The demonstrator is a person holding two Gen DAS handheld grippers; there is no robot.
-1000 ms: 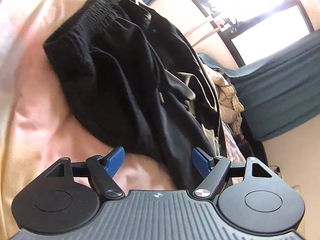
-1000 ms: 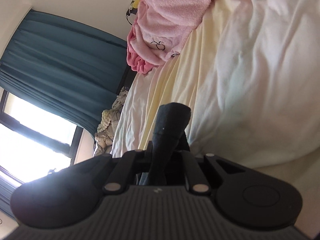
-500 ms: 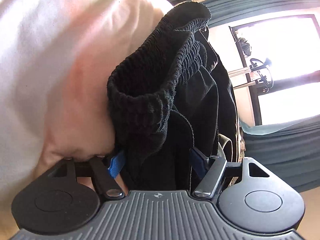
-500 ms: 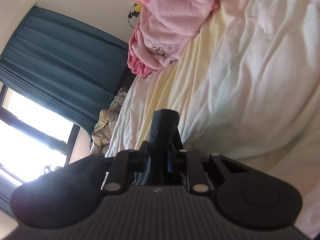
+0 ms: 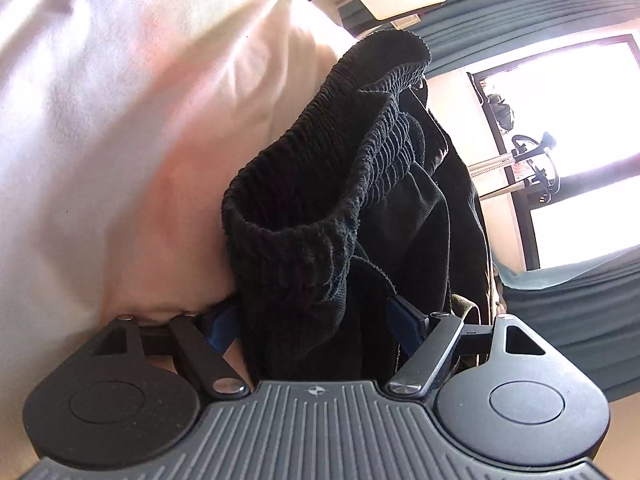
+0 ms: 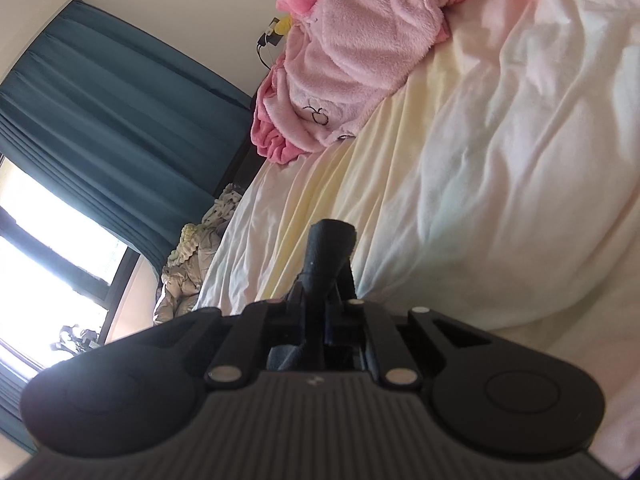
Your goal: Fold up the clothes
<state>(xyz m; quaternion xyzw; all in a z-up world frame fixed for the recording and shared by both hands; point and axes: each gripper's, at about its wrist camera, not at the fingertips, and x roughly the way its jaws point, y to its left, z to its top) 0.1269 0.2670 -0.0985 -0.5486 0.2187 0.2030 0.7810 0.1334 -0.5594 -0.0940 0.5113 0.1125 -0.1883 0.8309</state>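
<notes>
Black shorts (image 5: pixel 320 216) — on pale bedsheet (image 5: pixel 120 120)

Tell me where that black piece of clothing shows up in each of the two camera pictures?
Left wrist view: the black garment fills the centre, its ribbed waistband standing between the left gripper fingers.
Right wrist view: only a narrow dark bunch shows at lower centre, pinched in the right gripper.
Shared landmark: the teal curtain by the bright window, and the pale bedsheet.

Left gripper (image 5: pixel 316 322): jaws parted — blue pads at 9 and 3 o'clock, dark cloth between.
Right gripper (image 6: pixel 322 280): jaws pinched together on dark fabric — tuft toward 12 o'clock.
</notes>
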